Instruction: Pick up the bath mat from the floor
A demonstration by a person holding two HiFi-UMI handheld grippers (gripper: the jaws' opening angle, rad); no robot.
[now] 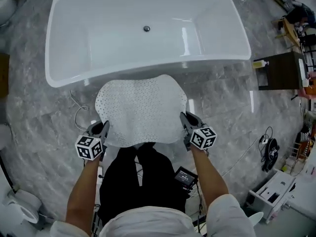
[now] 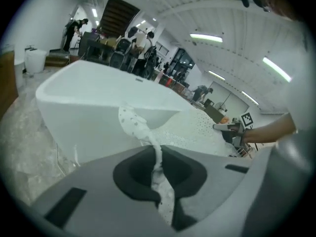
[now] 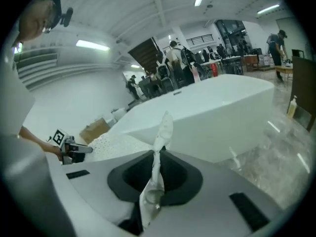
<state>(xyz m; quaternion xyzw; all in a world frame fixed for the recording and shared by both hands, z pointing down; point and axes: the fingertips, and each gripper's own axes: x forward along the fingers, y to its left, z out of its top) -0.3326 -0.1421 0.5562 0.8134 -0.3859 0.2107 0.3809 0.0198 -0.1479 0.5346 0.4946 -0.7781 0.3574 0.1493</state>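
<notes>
Basically the pick looks done. Left gripper (image 1: 104,128) and right gripper (image 1: 185,118) are both clamped tight on the mat (image 1: 140,107), one on each near corner. It hangs spread between them in front of my legs. In the head view its far edge overlaps the near rim of the tub (image 1: 64,19), so I read it as raised clear of the floor (image 1: 39,117). I can't confirm the far edge is free of the tiles, though. Left to do, as I judge it: nothing but hold, or carry it off if a drop point is wanted. The task names none.

View differences:
- **Head view:** gives the mat's whole outline and both grippers at once. It also shows the cable (image 1: 79,113) on the floor by the tub's near-left corner, and the drain (image 1: 146,28). It doesn't show the jaws.
- **Gripper views:** each shows a pinched fold of dotted fabric standing up through closed jaws, plus the opposite gripper across the sheet. They also catch people (image 2: 148,43) well beyond the tub, which the head view misses.
</notes>
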